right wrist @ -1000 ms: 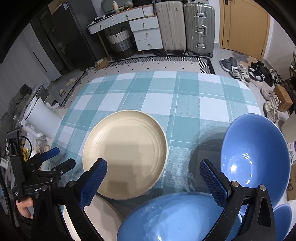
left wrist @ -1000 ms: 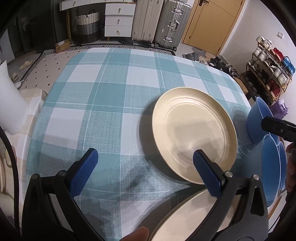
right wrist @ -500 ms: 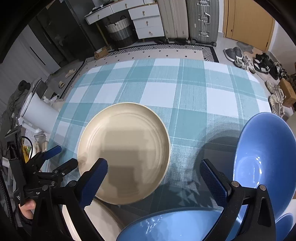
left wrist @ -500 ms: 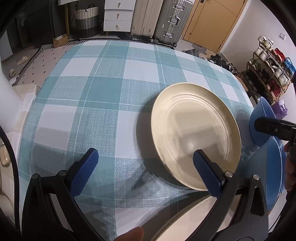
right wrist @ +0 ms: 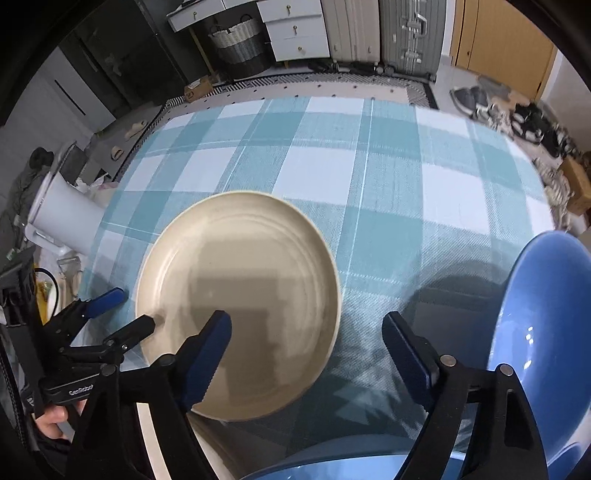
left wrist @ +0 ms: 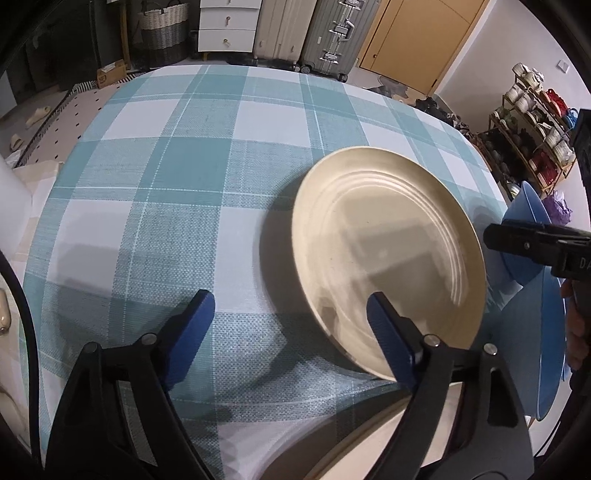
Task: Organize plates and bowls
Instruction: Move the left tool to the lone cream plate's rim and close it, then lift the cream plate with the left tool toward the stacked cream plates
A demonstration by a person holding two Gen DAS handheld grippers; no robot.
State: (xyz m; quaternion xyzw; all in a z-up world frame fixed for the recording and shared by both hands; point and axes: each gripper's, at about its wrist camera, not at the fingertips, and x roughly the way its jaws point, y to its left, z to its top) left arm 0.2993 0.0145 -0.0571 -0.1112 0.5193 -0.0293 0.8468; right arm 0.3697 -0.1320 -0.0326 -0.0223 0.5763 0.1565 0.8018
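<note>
Left tongs [left wrist: 286, 308]: jaws closing, nothing pinched yet. One blue pad over bare checked cloth, the other overlapping the near rim of the cream plate [left wrist: 388, 254] in the left wrist view; whether the pad touches the rim cannot be told. From the right wrist view, same left tongs [right wrist: 136, 308] low at the plate's left edge, one finger tip right at the rim, the other outside it over the cloth.

Right tongs [right wrist: 306, 339]: jaws closing too, empty between the pads. Left pad above the cream plate's [right wrist: 240, 295] near part, right pad above the cloth between plate and blue bowl [right wrist: 546, 332].

Cream plate flat on the desk [right wrist: 369, 177], on a teal and white checked cloth, near the front edge. A second cream plate [left wrist: 369, 439] partly visible closer in, under the left tongs. Blue bowl at the right end of the desk, tilted, with another blue bowl [right wrist: 332, 469] at the bottom of the right wrist view, just below the tongs.

A hand [right wrist: 55, 421] gripping the left tongs' handle, low left in the right wrist view.

Beyond the desk: suitcases [left wrist: 306, 33], white drawers [left wrist: 225, 26], a woven basket [left wrist: 162, 29], a shoe rack [left wrist: 532, 125] by the wall.
</note>
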